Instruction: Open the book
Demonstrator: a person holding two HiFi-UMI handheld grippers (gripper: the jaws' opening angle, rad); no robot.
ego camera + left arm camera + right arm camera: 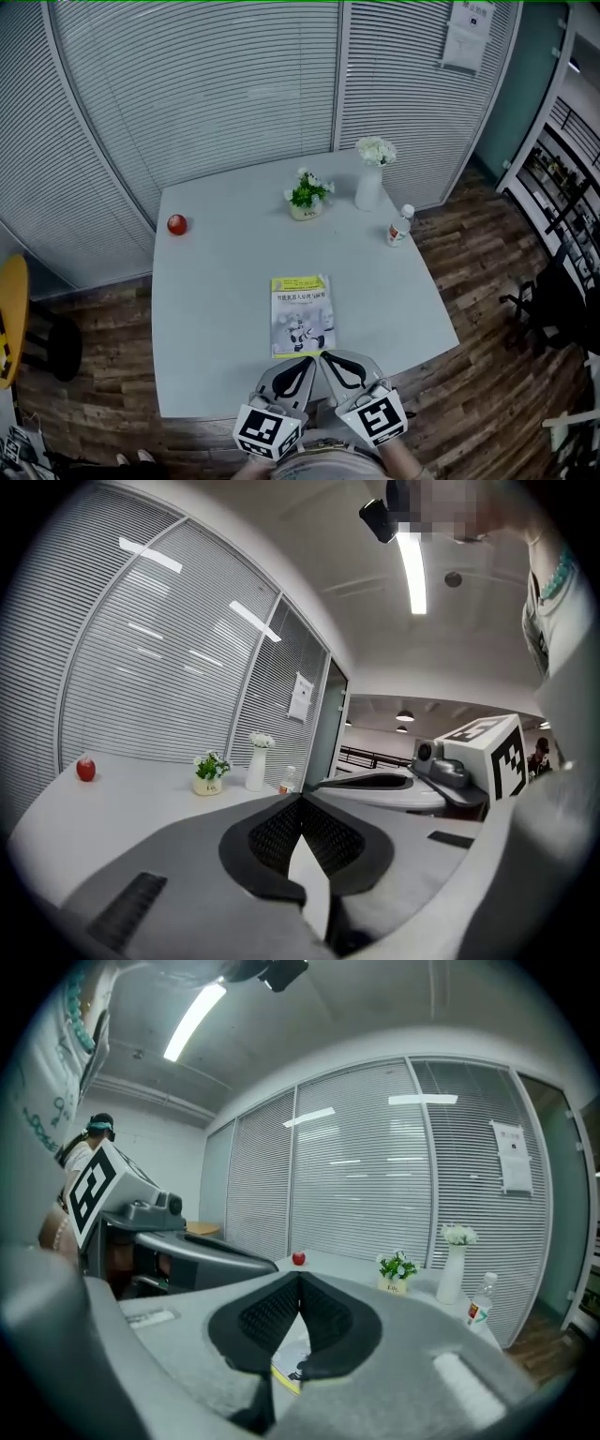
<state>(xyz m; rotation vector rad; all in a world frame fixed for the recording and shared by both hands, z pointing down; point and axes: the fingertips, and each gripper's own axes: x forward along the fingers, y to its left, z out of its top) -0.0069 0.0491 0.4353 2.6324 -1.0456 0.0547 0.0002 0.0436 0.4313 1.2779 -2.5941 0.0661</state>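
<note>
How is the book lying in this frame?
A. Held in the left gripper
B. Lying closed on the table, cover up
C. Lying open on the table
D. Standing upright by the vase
B: the book lies flat and closed on the table, its cover facing up.

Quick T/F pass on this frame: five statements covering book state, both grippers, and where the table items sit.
1. The book lies closed on the table. True.
2. The left gripper is clamped on the book's cover. False: its jaws are together with nothing between them.
3. The right gripper is shut and empty. True.
4. The red apple sits right beside the bottle. False: the apple is near the table's left edge and the bottle near its right edge.
5. The white vase stands upright, to the right of the potted plant. True.
</note>
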